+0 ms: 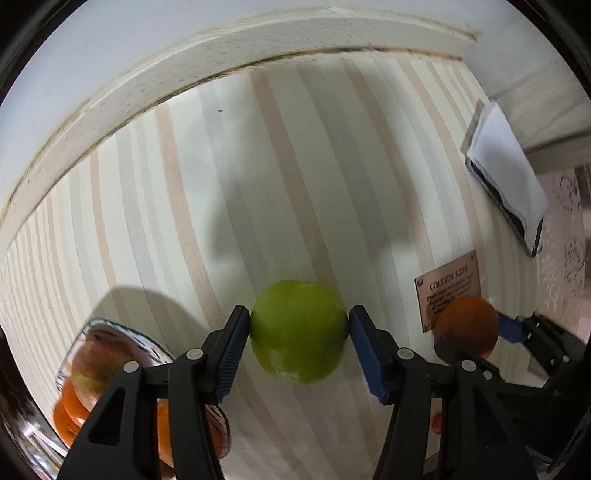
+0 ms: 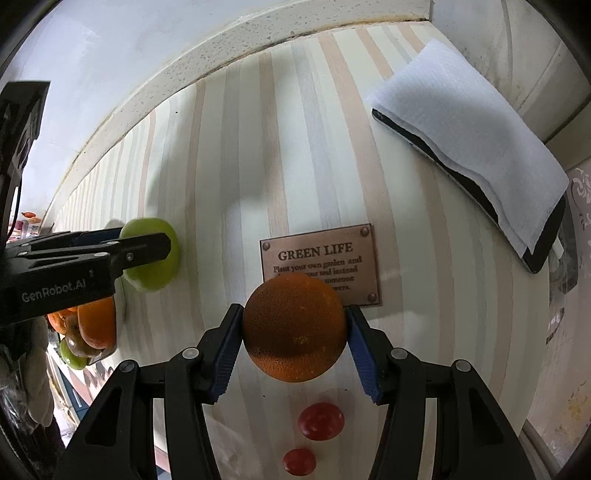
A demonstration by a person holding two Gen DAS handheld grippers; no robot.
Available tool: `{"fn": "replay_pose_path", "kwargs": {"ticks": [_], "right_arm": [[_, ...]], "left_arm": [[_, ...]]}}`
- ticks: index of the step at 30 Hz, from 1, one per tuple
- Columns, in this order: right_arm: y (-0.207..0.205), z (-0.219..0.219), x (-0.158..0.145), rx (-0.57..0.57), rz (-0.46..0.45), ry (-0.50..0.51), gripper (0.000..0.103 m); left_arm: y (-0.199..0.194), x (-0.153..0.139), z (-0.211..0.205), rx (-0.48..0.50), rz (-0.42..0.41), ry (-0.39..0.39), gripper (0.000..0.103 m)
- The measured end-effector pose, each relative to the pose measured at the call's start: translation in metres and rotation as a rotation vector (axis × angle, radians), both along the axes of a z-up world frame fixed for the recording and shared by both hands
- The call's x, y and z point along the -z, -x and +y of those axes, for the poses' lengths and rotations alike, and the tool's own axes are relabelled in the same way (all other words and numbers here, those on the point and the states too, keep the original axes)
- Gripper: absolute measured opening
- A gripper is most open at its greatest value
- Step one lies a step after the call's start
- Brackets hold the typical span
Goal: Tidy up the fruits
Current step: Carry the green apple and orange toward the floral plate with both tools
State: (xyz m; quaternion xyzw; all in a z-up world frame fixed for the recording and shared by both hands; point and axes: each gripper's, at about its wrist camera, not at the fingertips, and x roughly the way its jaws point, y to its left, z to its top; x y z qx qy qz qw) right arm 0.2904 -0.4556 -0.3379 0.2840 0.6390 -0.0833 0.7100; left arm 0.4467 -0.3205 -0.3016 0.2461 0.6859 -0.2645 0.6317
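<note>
A green apple [image 1: 299,332] sits between the blue pads of my left gripper [image 1: 299,326], which is shut on it over the striped tabletop [image 1: 258,184]. From the right wrist view the same apple [image 2: 157,275] shows at the left, with the left gripper [image 2: 147,245] around it. My right gripper [image 2: 294,343] is shut on an orange [image 2: 295,328], its pads pressing both sides. That orange [image 1: 467,325] also appears at the right of the left wrist view. A glass bowl [image 1: 110,326] with oranges and apples lies at the lower left.
A copper "GREEN LIFE" plaque [image 2: 321,254] is fixed to the table behind the orange. Two small red fruits [image 2: 320,421] lie below it. A dark flat device under a white tissue [image 2: 469,147] rests at the right. A pale raised ledge [image 2: 258,33] borders the far side.
</note>
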Motion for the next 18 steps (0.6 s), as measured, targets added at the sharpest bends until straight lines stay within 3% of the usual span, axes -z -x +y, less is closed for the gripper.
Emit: {"fn": "replay_pose_path", "kwargs": {"ticks": [3, 13, 18], "right_arm": [[-0.002, 0.001, 0.001, 0.004, 0.004, -0.003, 0.058], [-0.005, -0.002, 0.002, 0.017, 0.013, -0.013, 0.059], [-0.009, 0.000, 0.001, 0.010, 0.013, -0.008, 0.058]], "left_arm": [[0.007, 0.000, -0.008, 0.047, 0.003, -0.018, 0.055], [0.014, -0.002, -0.028, 0.062, -0.014, -0.055, 0.054], [0.035, 0.003, -0.024, 0.036, -0.083, -0.062, 0.054]]}}
